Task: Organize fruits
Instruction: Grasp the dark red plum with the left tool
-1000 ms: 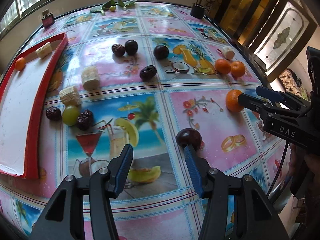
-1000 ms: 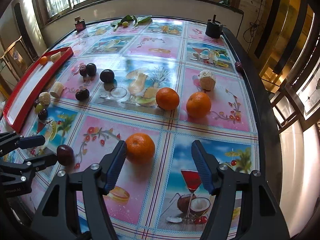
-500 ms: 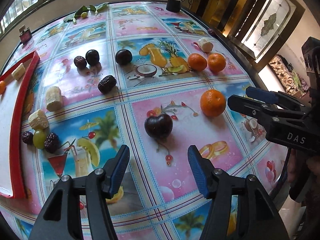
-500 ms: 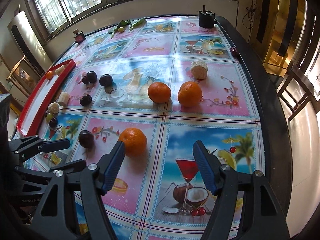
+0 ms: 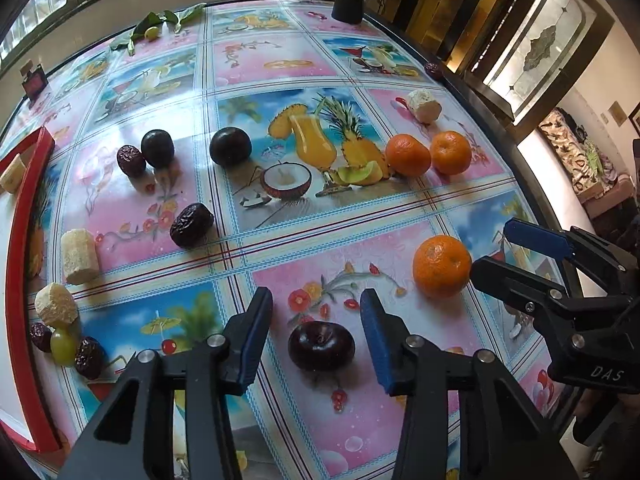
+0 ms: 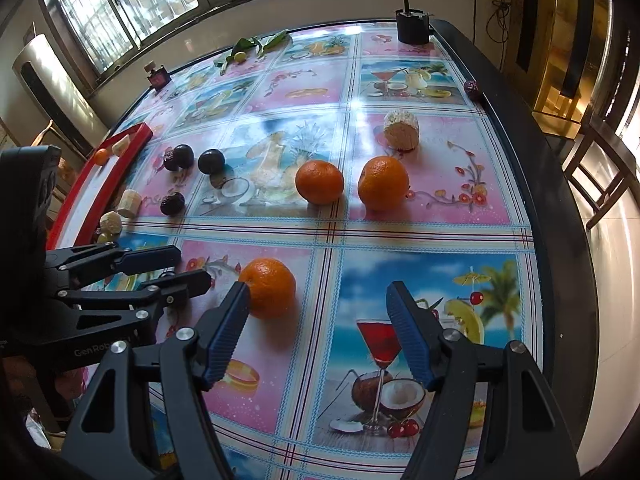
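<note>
A dark plum (image 5: 321,346) lies on the table between the fingers of my open left gripper (image 5: 316,308), with a gap on both sides. Just right of it sits an orange (image 5: 442,266). In the right wrist view that orange (image 6: 268,288) is at the inner side of the left finger of my open right gripper (image 6: 318,296); I cannot tell whether they touch. The right gripper (image 5: 494,248) shows at the right edge of the left wrist view. The left gripper (image 6: 192,266) comes in from the left and hides the plum. A red tray (image 5: 24,240) runs along the left edge.
Two more oranges (image 6: 319,182) (image 6: 383,188) sit mid-table, with a pale chunk (image 6: 401,130) behind them. Two dark plums (image 5: 157,148) (image 5: 230,146), dates (image 5: 191,219), pale chunks (image 5: 80,256) and a green grape (image 5: 63,345) lie near the tray. A black pot (image 6: 412,26) stands at the far edge.
My left gripper has swung right and moved forward, so the plum now lies between its fingers. The right gripper has shifted right, leaving the orange beside its left finger.
</note>
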Demonstrator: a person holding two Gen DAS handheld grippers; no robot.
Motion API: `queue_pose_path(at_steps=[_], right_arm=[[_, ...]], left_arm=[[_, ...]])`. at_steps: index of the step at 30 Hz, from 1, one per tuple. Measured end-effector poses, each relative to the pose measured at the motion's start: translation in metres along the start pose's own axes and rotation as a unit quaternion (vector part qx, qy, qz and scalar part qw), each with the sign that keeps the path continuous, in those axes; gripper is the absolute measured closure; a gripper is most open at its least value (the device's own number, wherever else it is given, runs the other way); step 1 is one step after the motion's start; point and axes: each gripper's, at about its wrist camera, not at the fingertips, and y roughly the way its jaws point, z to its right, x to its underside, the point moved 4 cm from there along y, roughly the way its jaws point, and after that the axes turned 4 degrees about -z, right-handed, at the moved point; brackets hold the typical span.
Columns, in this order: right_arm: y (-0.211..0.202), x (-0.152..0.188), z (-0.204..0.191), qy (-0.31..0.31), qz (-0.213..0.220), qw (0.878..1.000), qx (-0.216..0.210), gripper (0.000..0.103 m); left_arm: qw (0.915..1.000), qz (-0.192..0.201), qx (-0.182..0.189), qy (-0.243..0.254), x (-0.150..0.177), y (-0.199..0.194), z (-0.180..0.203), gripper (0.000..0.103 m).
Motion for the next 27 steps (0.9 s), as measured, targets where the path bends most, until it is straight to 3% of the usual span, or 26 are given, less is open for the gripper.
queue_pose_path(at_steps=[6, 10, 13, 15, 27], right_arm=[[0.006, -0.004, -0.008, -0.006, -0.004, 1.0, -0.017, 0.031], [0.011, -0.007, -0.017, -0.012, -0.006, 1.0, -0.024, 0.031], [0.002, -0.009, -0.025, -0.036, 0.013, 0.999, -0.017, 0.031], [0.0, -0.009, -0.026, -0.042, 0.012, 0.999, -0.012, 0.031], [0.01, -0.009, -0.03, -0.043, -0.003, 0.999, -0.032, 0.031]], left_arm=[[0.999, -0.016, 0.04, -0.006, 0.017, -0.007, -0.001, 0.058], [0.9995, 0.003, 0.024, 0.022, 0.016, -0.006, 0.003, 0.059], [0.9993, 0.015, 0.032, 0.012, 0.01, -0.004, 0.0, 0.062], [0.9993, 0.018, 0.032, 0.012, 0.005, -0.001, -0.001, 0.073], [0.9994, 0.019, 0.019, 0.022, 0.02, -0.009, -0.003, 0.073]])
